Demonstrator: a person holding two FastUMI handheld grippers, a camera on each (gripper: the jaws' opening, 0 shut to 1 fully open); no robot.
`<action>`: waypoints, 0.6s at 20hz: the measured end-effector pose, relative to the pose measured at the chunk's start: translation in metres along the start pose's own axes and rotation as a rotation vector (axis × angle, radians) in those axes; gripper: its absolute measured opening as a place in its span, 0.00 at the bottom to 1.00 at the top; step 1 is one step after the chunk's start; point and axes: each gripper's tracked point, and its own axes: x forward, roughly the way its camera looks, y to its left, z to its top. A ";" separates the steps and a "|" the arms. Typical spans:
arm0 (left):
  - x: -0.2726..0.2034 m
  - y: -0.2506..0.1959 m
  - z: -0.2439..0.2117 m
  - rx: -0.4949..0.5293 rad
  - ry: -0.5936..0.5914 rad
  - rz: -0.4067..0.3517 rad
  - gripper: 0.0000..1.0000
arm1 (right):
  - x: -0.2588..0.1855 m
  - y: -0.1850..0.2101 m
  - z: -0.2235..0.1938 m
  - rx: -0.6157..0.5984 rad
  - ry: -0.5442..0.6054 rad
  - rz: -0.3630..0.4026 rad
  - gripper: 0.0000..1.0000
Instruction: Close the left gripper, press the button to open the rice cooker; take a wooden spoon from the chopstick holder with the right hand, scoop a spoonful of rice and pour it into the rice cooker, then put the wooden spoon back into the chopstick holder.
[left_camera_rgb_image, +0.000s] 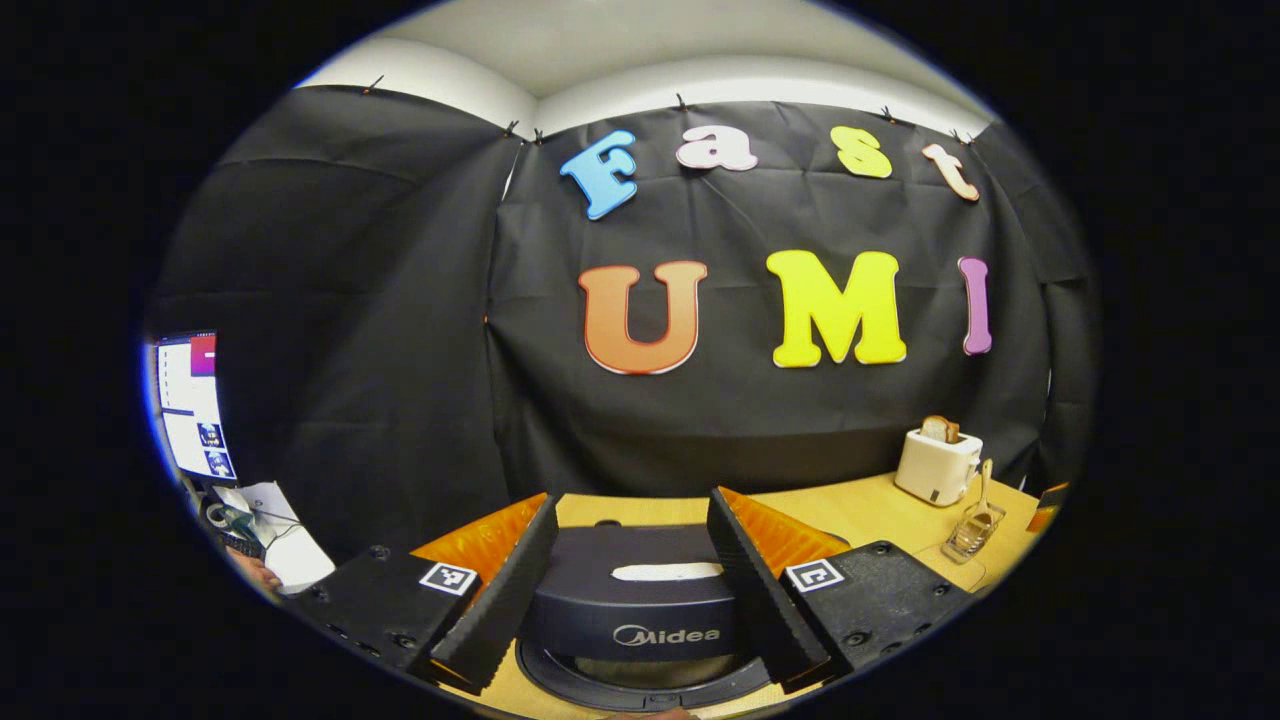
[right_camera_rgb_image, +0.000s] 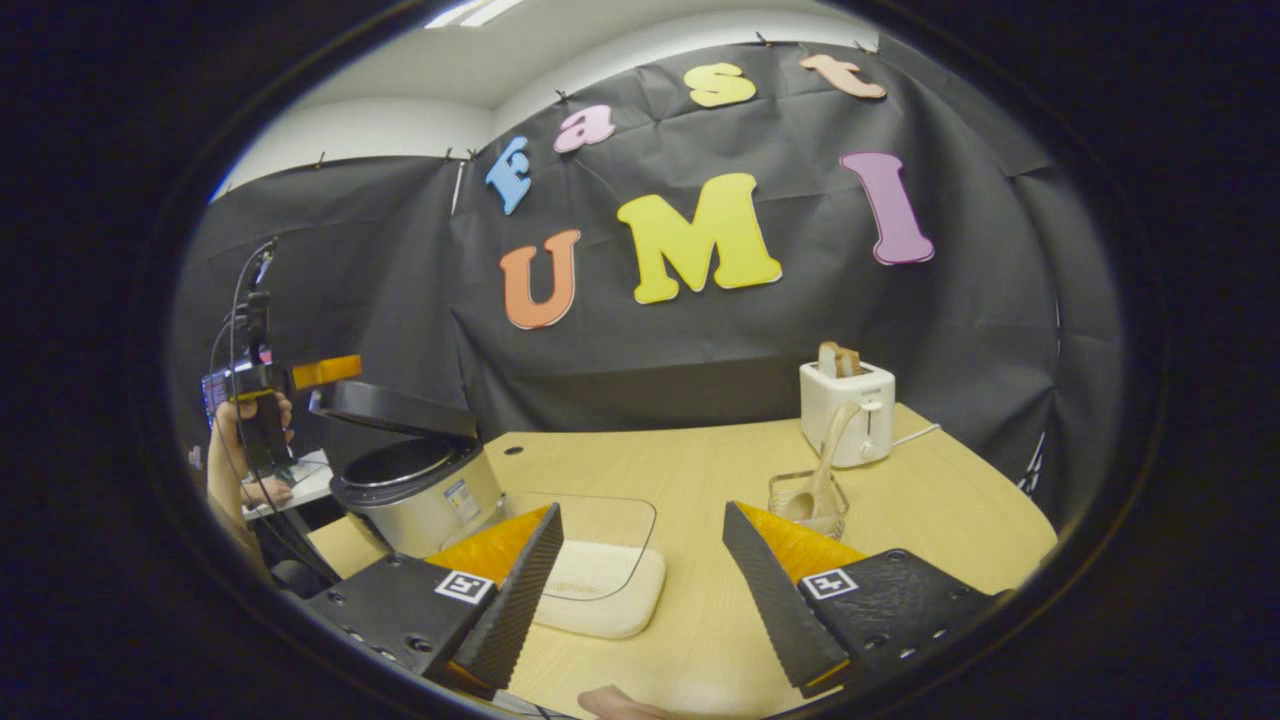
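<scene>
We note the rice cooker (right_camera_rgb_image: 415, 485) at the bench's (right_camera_rgb_image: 700, 460) left edge, lid (right_camera_rgb_image: 395, 408) raised and tilted. In the right gripper view the left gripper (right_camera_rgb_image: 262, 400) hangs above and left of that lid, held by a hand (right_camera_rgb_image: 228, 440); in its own view its fingers stand spread either side of the lid, touching nothing. A white container (right_camera_rgb_image: 600, 590) sits right of the cooker. Farther right, the wooden spoon (right_camera_rgb_image: 825, 470) stands in the chopstick holder (right_camera_rgb_image: 808, 503), just before the toaster (right_camera_rgb_image: 847, 410) near the back edge. The right gripper (right_camera_rgb_image: 640, 590) is wide, empty.
</scene>
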 end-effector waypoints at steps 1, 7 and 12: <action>-0.002 -0.002 -0.013 0.006 0.022 -0.001 0.96 | 0.001 0.001 -0.001 -0.002 0.000 0.005 0.95; -0.009 -0.011 -0.057 0.036 0.090 -0.013 0.96 | 0.005 0.008 -0.021 -0.011 0.044 0.024 0.91; -0.010 -0.014 -0.074 0.045 0.140 -0.007 0.96 | 0.004 0.015 -0.023 -0.013 0.048 0.040 0.95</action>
